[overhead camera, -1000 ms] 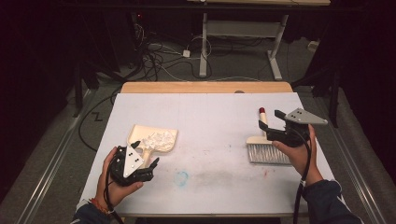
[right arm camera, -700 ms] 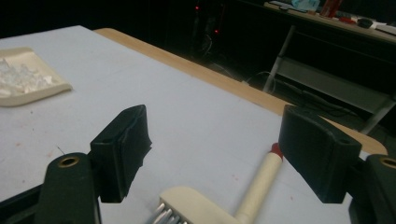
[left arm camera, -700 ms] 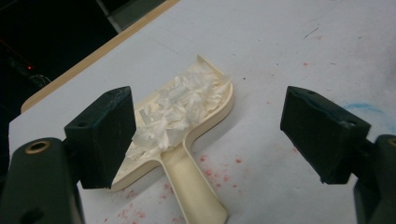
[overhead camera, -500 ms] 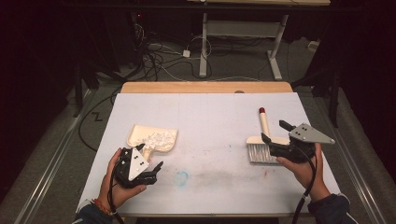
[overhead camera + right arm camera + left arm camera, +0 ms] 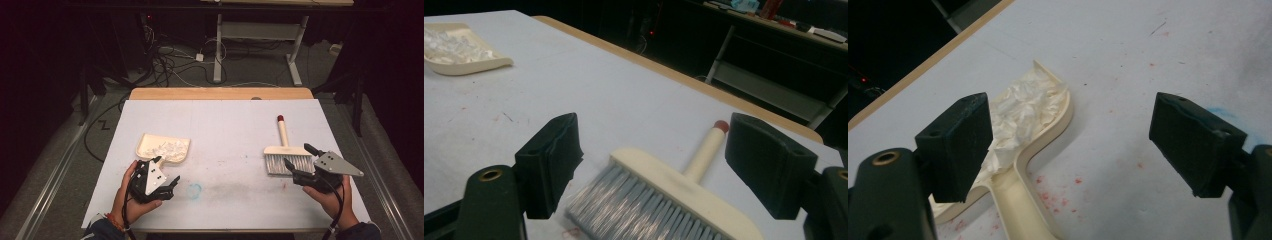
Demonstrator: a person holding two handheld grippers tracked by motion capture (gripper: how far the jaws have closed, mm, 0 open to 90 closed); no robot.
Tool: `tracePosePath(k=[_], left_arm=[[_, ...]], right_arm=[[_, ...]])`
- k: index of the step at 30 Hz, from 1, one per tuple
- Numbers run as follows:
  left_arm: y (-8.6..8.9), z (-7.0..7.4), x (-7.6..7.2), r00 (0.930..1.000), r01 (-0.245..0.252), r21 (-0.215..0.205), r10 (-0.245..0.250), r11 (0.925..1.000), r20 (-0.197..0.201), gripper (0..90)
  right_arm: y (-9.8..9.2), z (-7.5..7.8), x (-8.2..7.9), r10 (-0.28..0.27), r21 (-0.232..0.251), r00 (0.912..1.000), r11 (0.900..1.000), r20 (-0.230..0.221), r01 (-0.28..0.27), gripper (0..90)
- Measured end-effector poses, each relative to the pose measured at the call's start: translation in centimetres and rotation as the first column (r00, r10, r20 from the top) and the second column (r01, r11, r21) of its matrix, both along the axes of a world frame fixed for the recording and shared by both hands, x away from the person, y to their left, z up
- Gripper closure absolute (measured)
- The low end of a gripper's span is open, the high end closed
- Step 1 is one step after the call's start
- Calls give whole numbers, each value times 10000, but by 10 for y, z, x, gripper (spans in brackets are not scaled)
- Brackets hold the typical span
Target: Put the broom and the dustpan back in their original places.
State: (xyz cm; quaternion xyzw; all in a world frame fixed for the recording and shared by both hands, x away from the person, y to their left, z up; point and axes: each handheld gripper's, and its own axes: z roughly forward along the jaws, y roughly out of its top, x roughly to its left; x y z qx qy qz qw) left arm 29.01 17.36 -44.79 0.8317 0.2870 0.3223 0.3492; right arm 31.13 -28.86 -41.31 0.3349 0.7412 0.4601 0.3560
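On the counter (image 5: 220, 125), a dustpan (image 5: 164, 148) holding crumpled paper (image 5: 170, 148) lies at the left of the frame, just above the left hand-held gripper (image 5: 167, 172). A brush (image 5: 286, 150) lies at the right, touching the right hand-held gripper (image 5: 300, 160) below it.

White tabletop (image 5: 225, 130) with a tan wooden strip along its far edge, faint red specks and a pale blue ring mark (image 5: 194, 190) near the front. Left: cream dustpan (image 5: 150, 145) holding crumpled white paper (image 5: 170, 148). Right: brush (image 5: 286, 150) with cream head and handle, a dark red handle tip, and grey-blue bristles. Both grippers are black; the right gripper (image 5: 296, 159) carries a grey triangular plate.
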Motion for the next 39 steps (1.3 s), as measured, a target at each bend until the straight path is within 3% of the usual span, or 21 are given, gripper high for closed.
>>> tracePosePath(k=[3, 11, 13, 22, 39], left_arm=[[-3, -3, -1, 10000, 45, 79, -45, 10000, -48, 170], [-8, -12, -5, 9997, 221, 412, -218, 9989, -85, 171], [-9, -12, -5, 9997, 234, 466, -232, 9986, -47, 170], [-10, -13, -8, 9992, 389, 485, -387, 9981, -37, 171], [-12, -14, -7, 9991, 409, 665, -404, 9969, -82, 170]], right_arm=[[1, -12, -12, 188, 140, 9998, 9997, 80, -189, 228], [12, -37, -32, 607, -869, 9976, 9942, -340, -634, 208], [17, -36, -34, 673, -1120, 9975, 9913, -205, -691, 198], [19, -37, -34, 612, -1227, 9976, 9903, -337, -649, 194], [14, -31, -34, 515, -1060, 9987, 9930, -56, -518, 195]])
